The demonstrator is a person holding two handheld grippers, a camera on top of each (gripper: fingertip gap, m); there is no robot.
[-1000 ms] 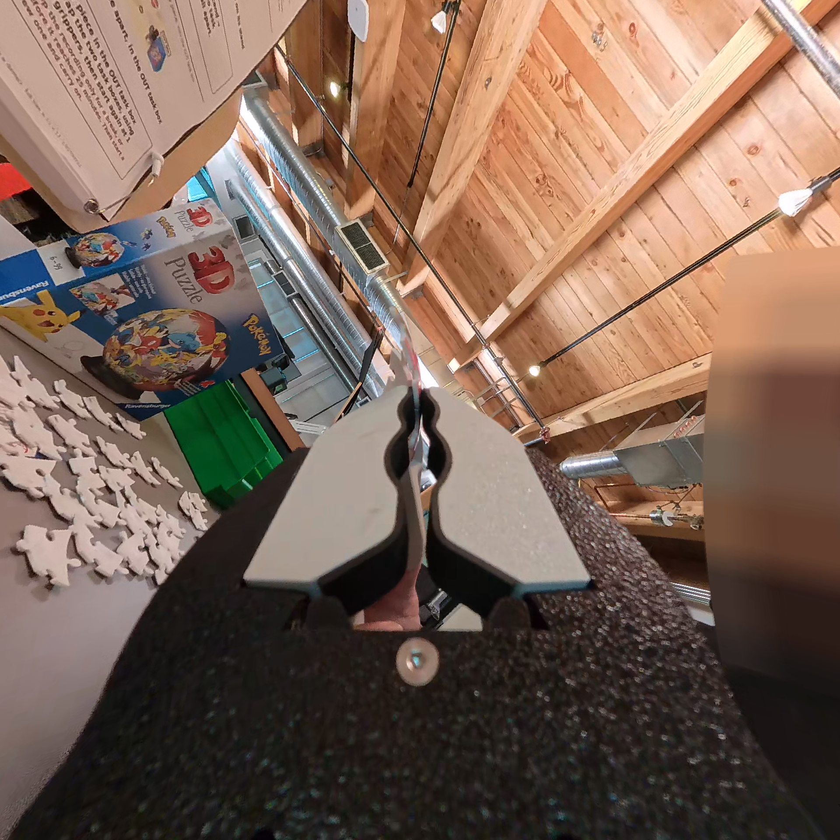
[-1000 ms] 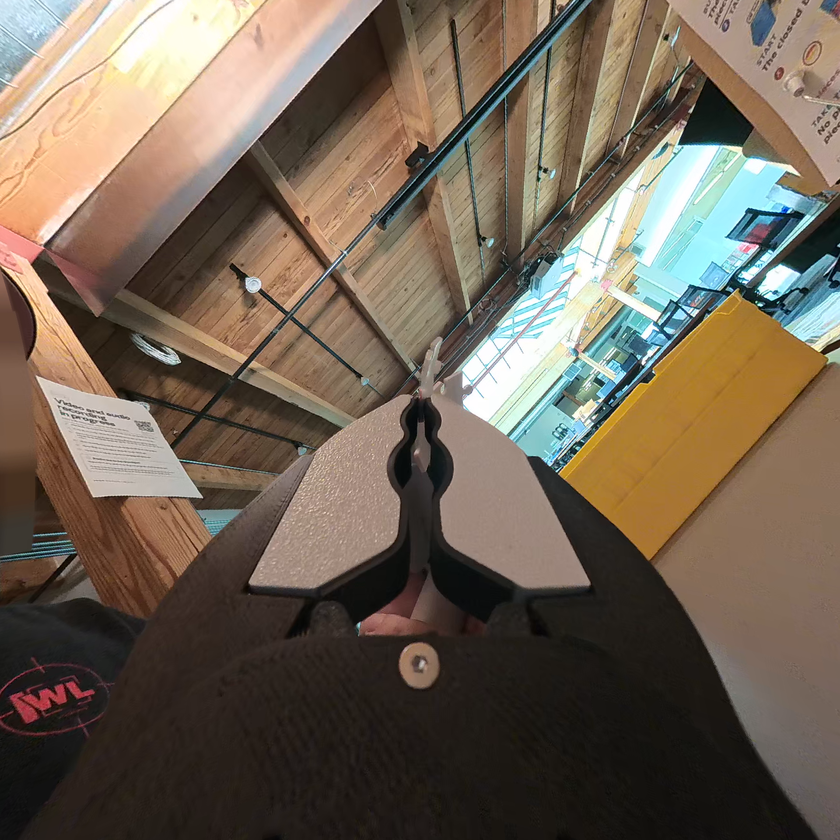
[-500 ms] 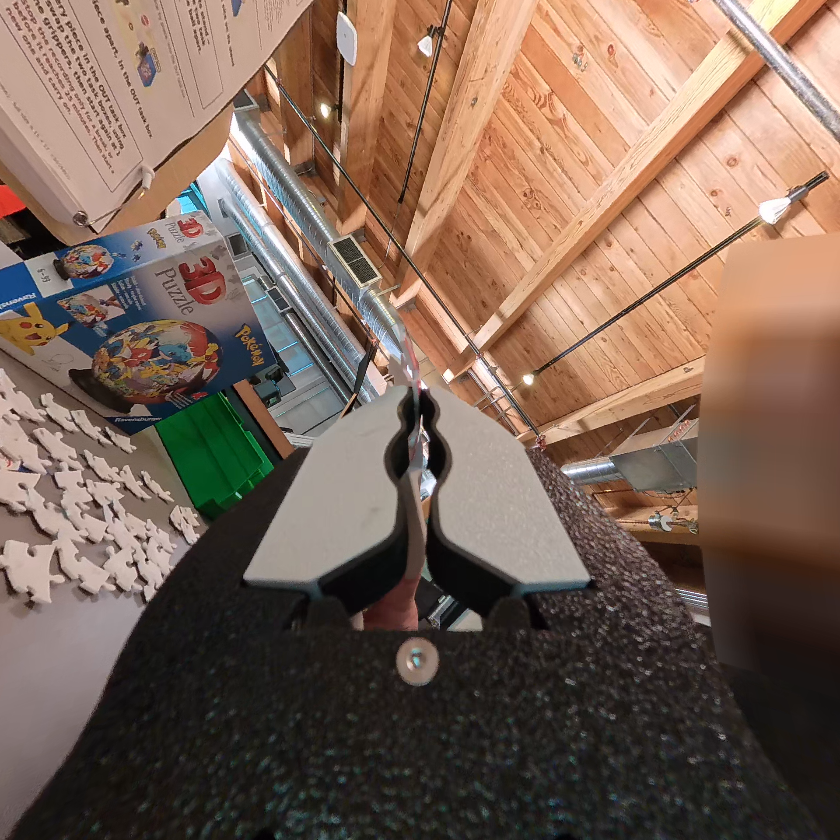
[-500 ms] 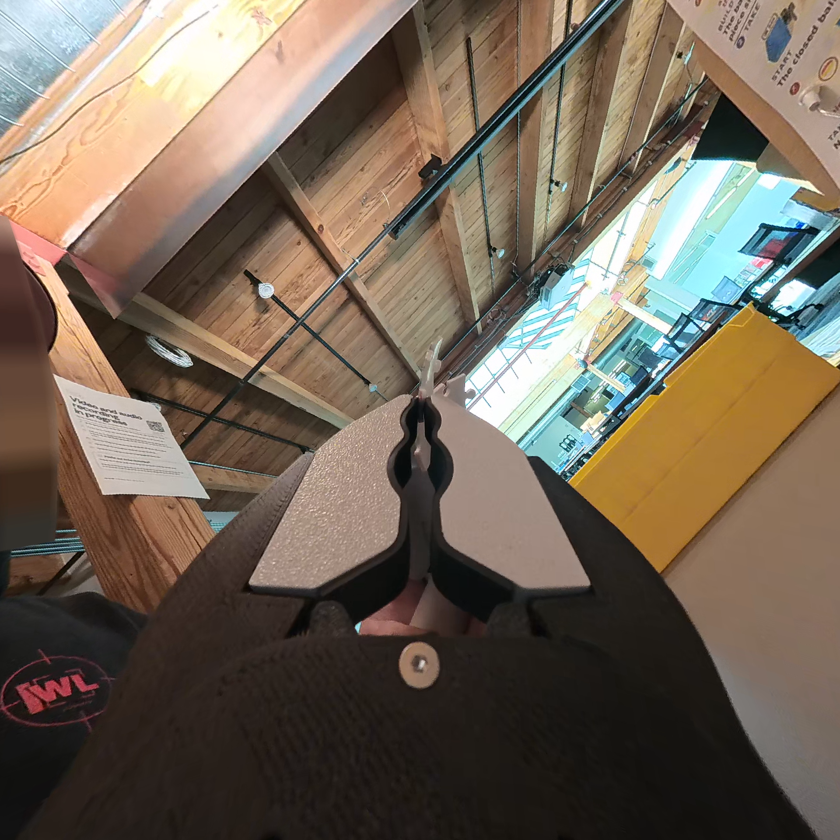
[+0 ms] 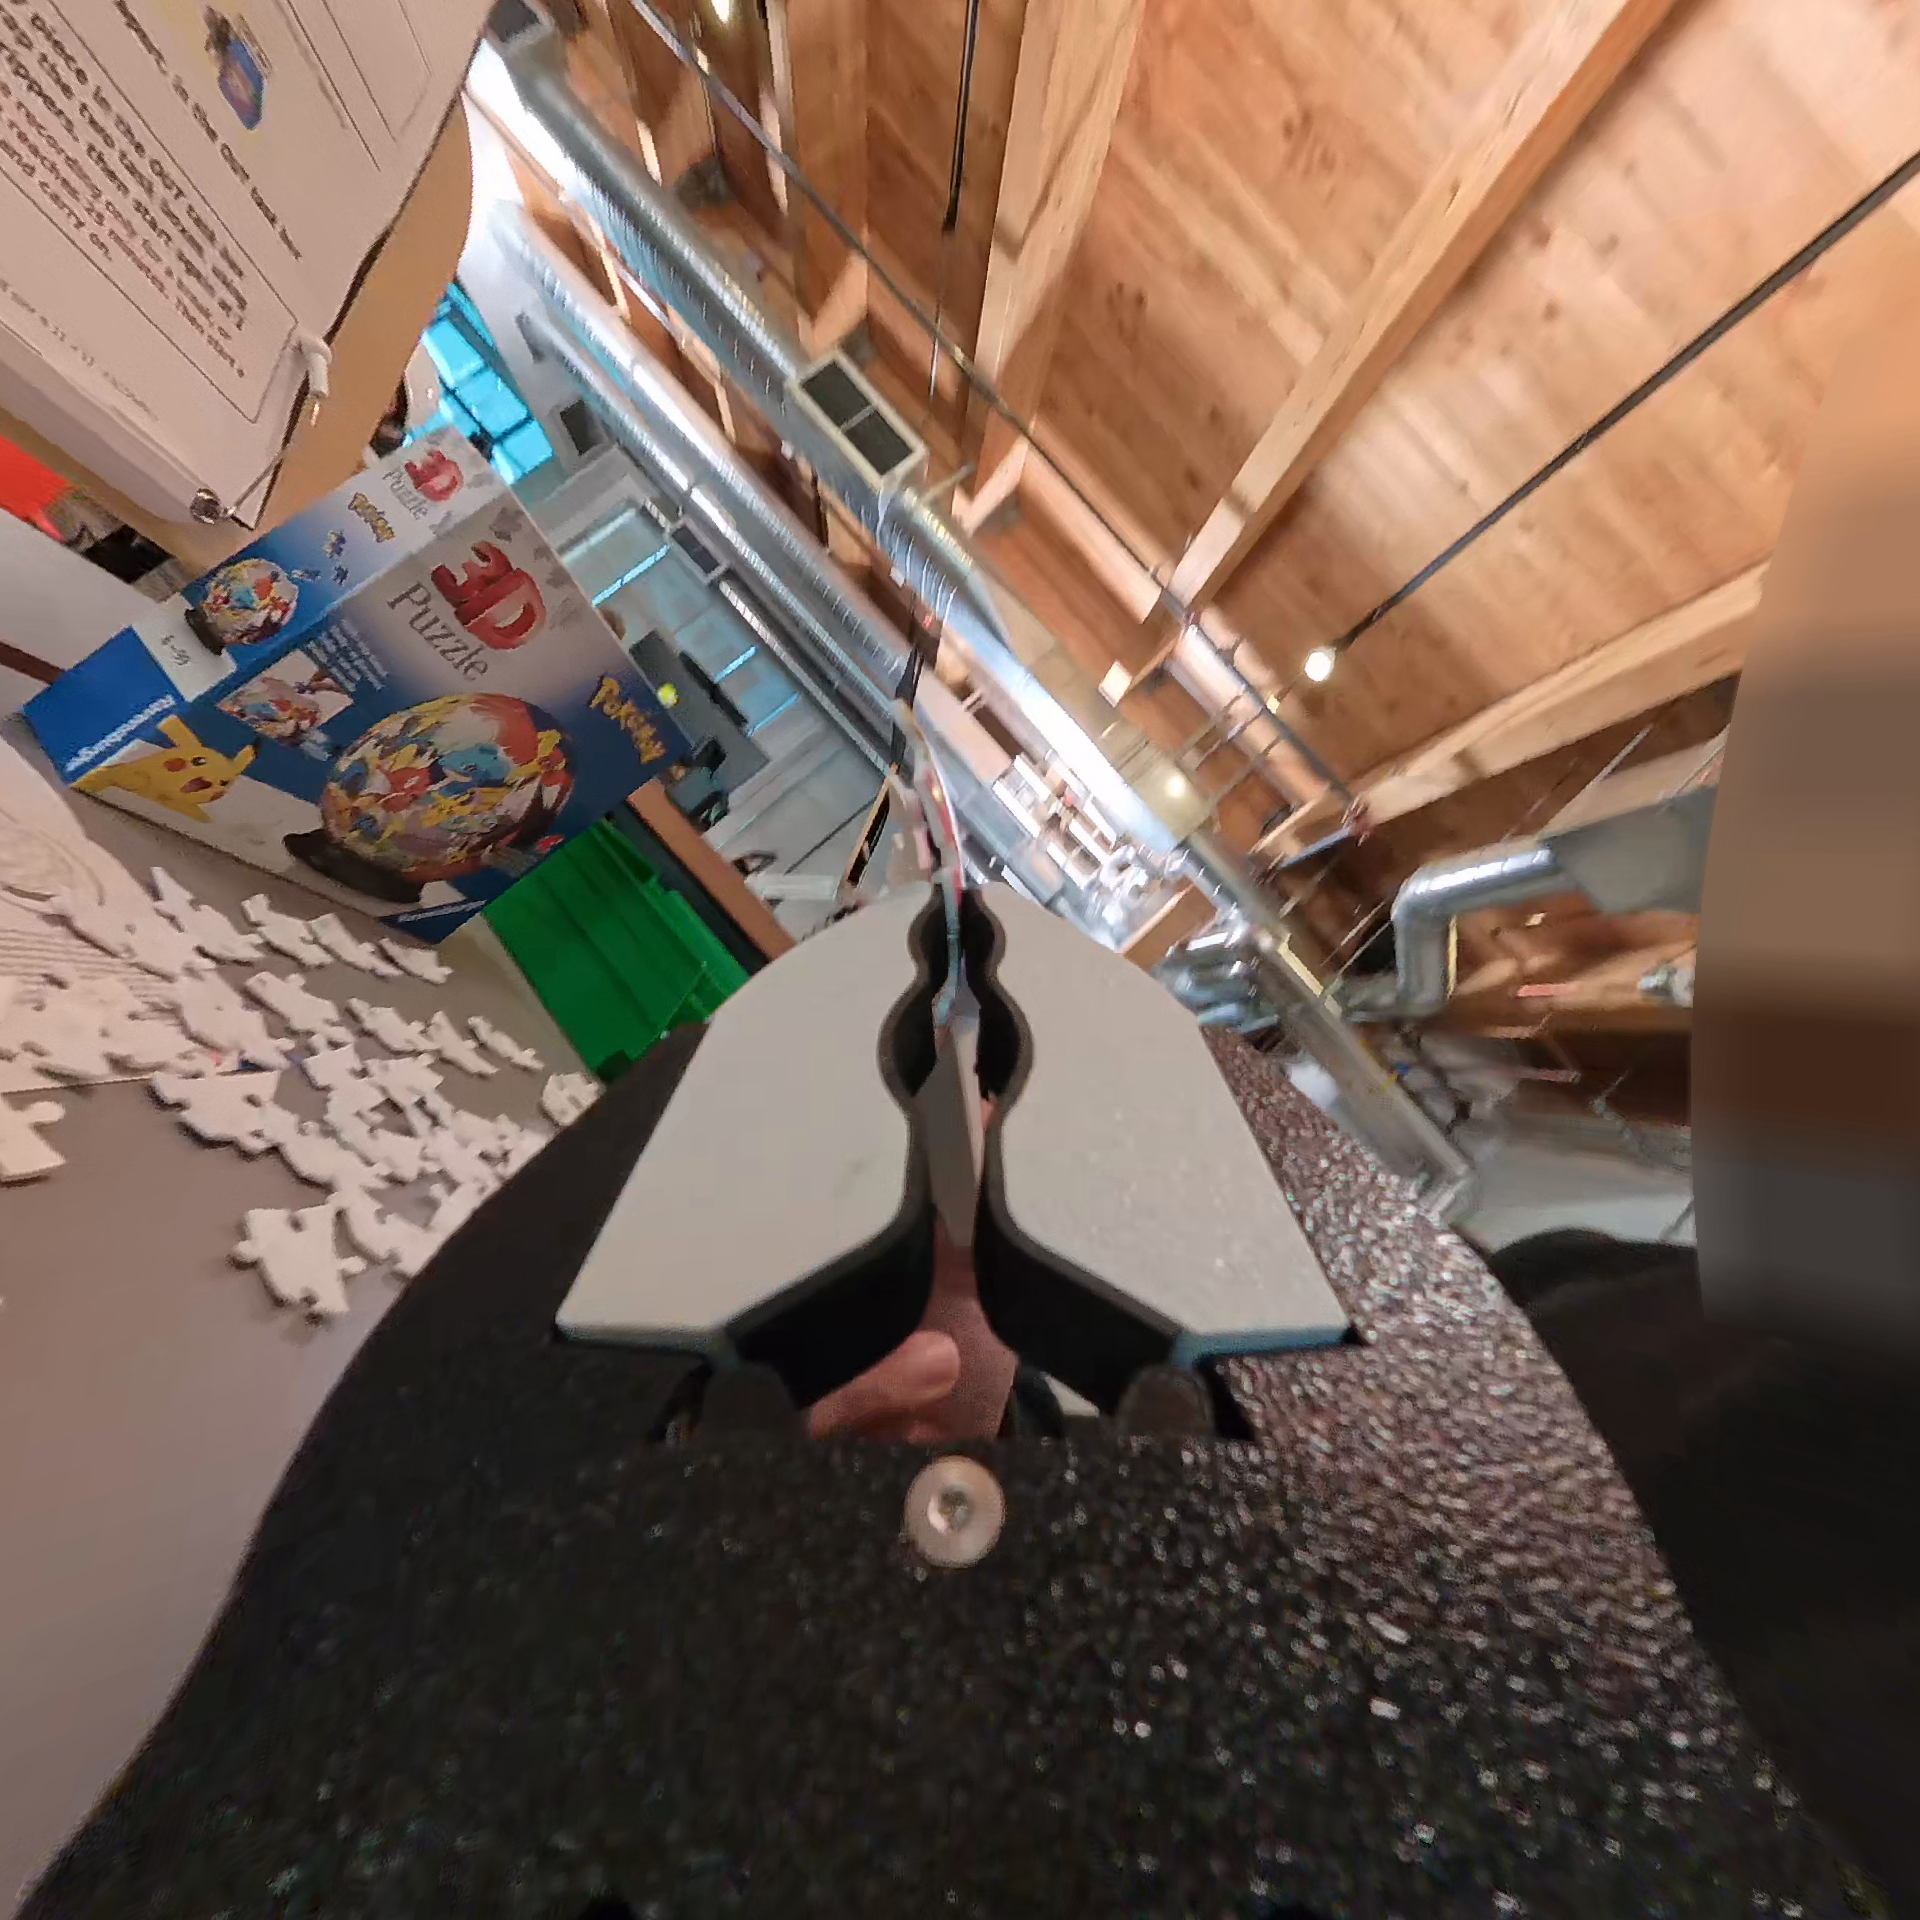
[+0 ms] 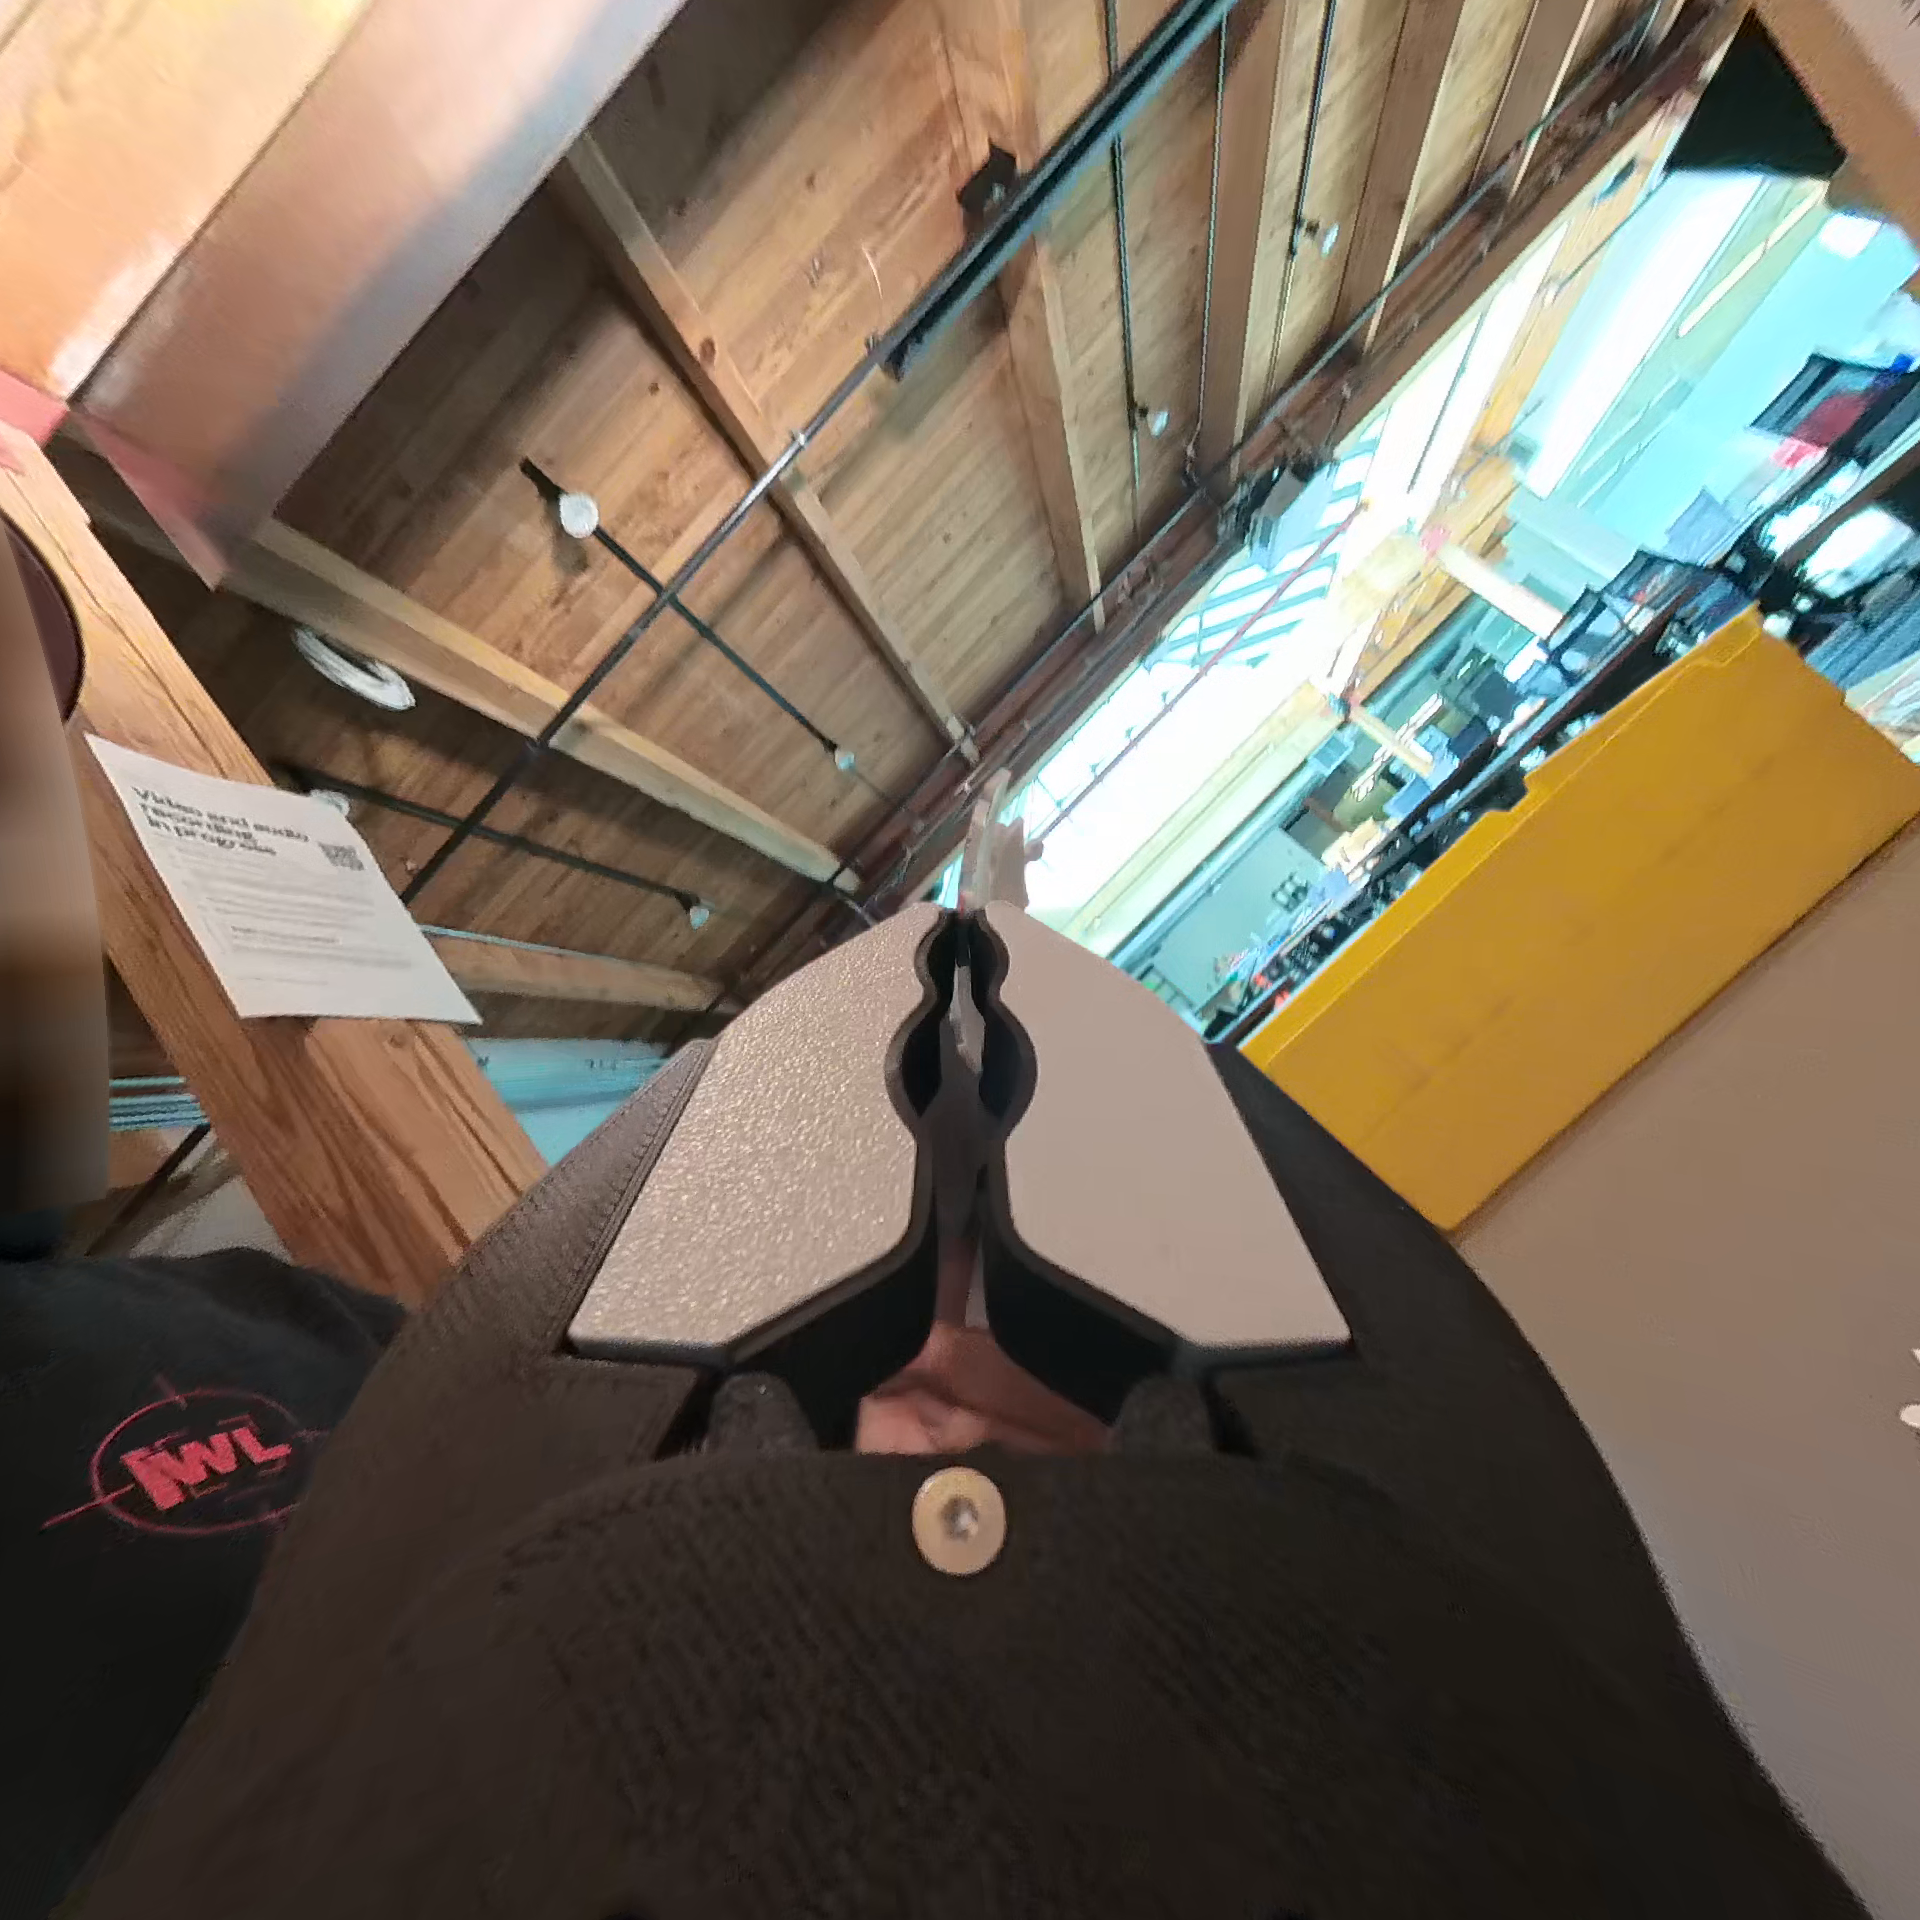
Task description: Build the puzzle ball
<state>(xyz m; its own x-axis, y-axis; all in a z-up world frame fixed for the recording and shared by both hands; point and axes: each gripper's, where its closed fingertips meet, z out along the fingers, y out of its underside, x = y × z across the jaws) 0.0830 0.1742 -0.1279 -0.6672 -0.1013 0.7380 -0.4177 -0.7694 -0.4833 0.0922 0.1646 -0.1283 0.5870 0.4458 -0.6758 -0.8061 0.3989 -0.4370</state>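
My left gripper (image 5: 954, 906) is shut on a thin puzzle piece (image 5: 932, 821) seen edge-on, with a coloured printed side; it sticks up past the fingertips. My right gripper (image 6: 968, 914) is shut on a white puzzle piece (image 6: 987, 844), also edge-on. Both grippers point up toward the wooden ceiling, raised off the table. Several loose white puzzle pieces (image 5: 312, 1049) lie face down on the grey table (image 5: 135, 1455) at the left of the left wrist view. The other gripper shows in neither view.
The blue puzzle box (image 5: 374, 717) stands at the back of the table beside a green bin (image 5: 613, 956). A printed sheet on cardboard (image 5: 156, 177) hangs top left. A yellow bin (image 6: 1621, 883) stands beside the table (image 6: 1714, 1299). A wooden post (image 6: 312, 1091) carries a paper notice. Less than 4 cm separates the two grippers' tips.
Both grippers have tilted further, so the table, box and bins have shifted in view. Each stays shut on its piece.
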